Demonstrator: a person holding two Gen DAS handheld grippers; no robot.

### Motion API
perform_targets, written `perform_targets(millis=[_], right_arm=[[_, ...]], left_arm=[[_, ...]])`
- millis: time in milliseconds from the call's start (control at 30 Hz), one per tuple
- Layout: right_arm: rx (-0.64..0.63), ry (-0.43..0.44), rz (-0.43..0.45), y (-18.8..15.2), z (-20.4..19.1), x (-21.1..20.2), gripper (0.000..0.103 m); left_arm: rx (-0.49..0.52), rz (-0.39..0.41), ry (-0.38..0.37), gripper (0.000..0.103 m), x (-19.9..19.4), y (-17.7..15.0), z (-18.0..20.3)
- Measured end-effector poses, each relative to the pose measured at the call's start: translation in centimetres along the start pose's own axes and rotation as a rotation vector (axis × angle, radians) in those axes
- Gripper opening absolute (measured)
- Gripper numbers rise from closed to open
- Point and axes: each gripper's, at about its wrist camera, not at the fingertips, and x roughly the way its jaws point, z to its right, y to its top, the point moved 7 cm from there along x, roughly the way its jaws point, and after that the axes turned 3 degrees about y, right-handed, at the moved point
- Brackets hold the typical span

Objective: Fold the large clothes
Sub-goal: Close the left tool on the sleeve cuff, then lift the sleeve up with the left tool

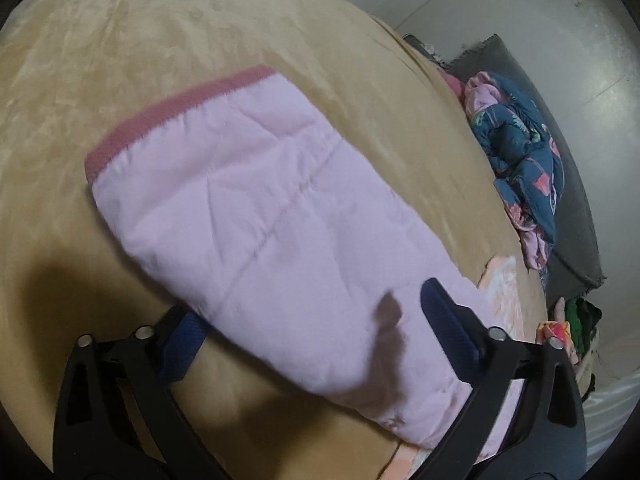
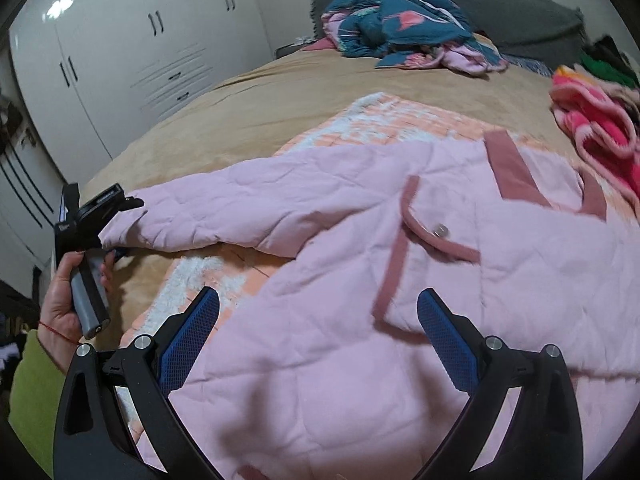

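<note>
Containers: logged only a white wardrobe (image 2: 120,40) beyond the far side of the bed, with doors and drawers all closed. Cannot tell the contents.

Task item: found a pink quilted jacket (image 2: 320,216) spread front up on a peach-and-white blanket (image 2: 380,120), itself laid over the tan bed cover (image 1: 120,40). Noted darker pink trim at the front edge and collar, plus a metal snap (image 2: 440,231) near the neckline. Traced one sleeve (image 1: 248,200) running off the blanket onto bare tan cover, ending in a dark pink cuff band (image 1: 176,108).

Claws: left gripper (image 1: 304,300) released, jaws wide, straddling the sleeve. Sleeve cloth lying between the pads, draped against both fingers, with no pinch visible. Seen from the right wrist, gripped at its handle by a hand (image 2: 64,300) with a green cuff (image 2: 32,380) behind. Right gripper (image 2: 320,304) also released, jaws wide over the jacket body, nothing clamped.

Edges and room: saw broad bare tan cover beyond the cuff and on both sides of the sleeve. Bed edge close behind the left gripper, on the wardrobe side. Logged a crumpled dark blue patterned bundle (image 2: 400,24) against the grey headboard (image 2: 500,4), well apart from the jacket. Logged a pink-and-red fleece pile (image 2: 592,120) near the collar side, just off the blanket corner.
</note>
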Motion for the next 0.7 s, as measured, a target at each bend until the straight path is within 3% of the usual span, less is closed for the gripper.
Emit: perform_targets(millis=[67, 233, 433, 700], right_arm=[[0.002, -0.006, 0.004, -0.4, 0.5, -0.6, 0.099], [0.024, -0.022, 0.036, -1.0, 1.8, -2.8, 0.099], [0.026, -0.034, 0.078, -1.4, 3.2, -5.9, 0.099], [0.094, -0.029, 0.156, -1.8, 5.8, -10.4, 0.099]], left_arm=[[0.020, 0.021, 0.032, 0.053, -0.3, 0.3, -0.2], [0.034, 0.073, -0.019, 0.021, -2.9, 0.9, 0.6], [0.116, 0.165, -0.067, 0.013, -7.9, 1.0, 5.0], [0.325, 0.243, -0.141, 0.013, -13.9, -2.0, 13.1]])
